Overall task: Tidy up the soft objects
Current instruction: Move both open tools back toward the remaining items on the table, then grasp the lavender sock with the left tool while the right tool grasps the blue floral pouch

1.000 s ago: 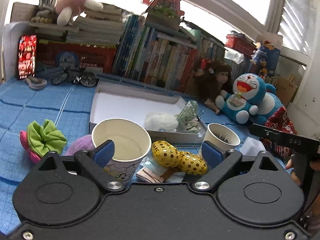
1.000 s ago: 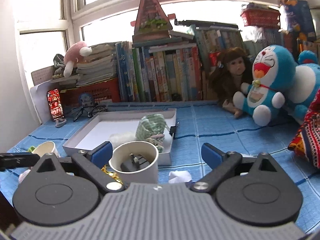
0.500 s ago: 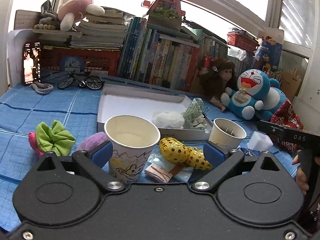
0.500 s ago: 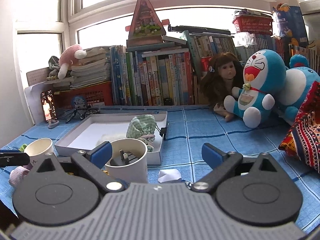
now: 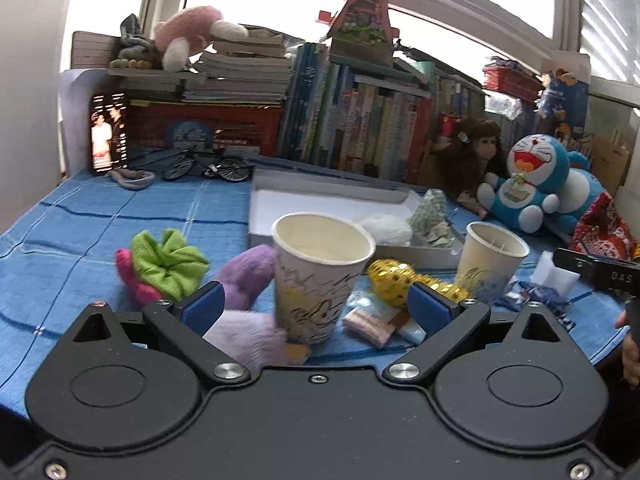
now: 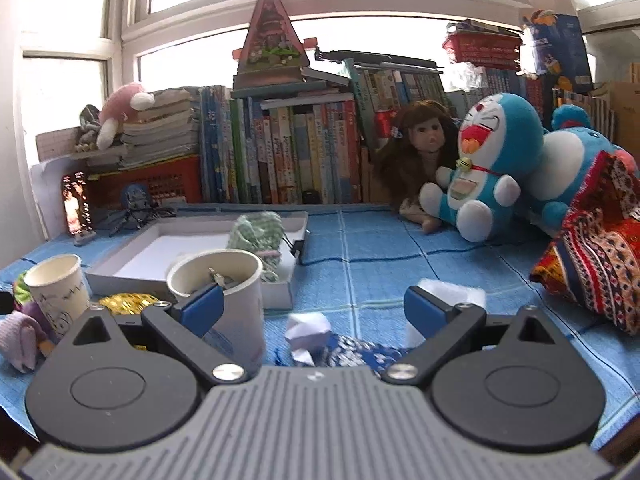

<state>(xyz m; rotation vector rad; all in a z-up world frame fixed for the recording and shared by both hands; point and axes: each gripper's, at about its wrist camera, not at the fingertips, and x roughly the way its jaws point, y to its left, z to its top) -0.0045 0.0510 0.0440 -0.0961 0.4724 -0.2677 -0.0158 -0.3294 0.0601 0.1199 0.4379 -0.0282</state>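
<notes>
My left gripper (image 5: 316, 306) is open just above the blue cloth, its blue pads on either side of a printed paper cup (image 5: 320, 276). A purple plush (image 5: 248, 308) lies at the cup's left, a green and pink scrunchie (image 5: 164, 266) further left, a gold dotted soft toy (image 5: 396, 280) to the right. The white box (image 5: 332, 196) behind holds a white fluffy ball (image 5: 386, 226) and a green checked cloth (image 5: 432, 210). My right gripper (image 6: 314, 306) is open over a crumpled white paper (image 6: 308, 330) and a blue patterned cloth (image 6: 360, 352), beside a second cup (image 6: 224, 284) with a plug inside.
A Doraemon plush (image 6: 492, 168), a doll (image 6: 420, 152) and a patterned cushion (image 6: 596, 252) sit at the back right. Books (image 5: 360, 120), a red crate (image 5: 204, 124), a phone (image 5: 109, 132) and a toy bicycle (image 5: 208, 166) line the back. A white sponge (image 6: 452, 292) lies ahead of the right gripper.
Both grippers have drawn back and lowered toward the near edge of the cloth. The purple plush and the crumpled paper now show more fully. Both stay open.
</notes>
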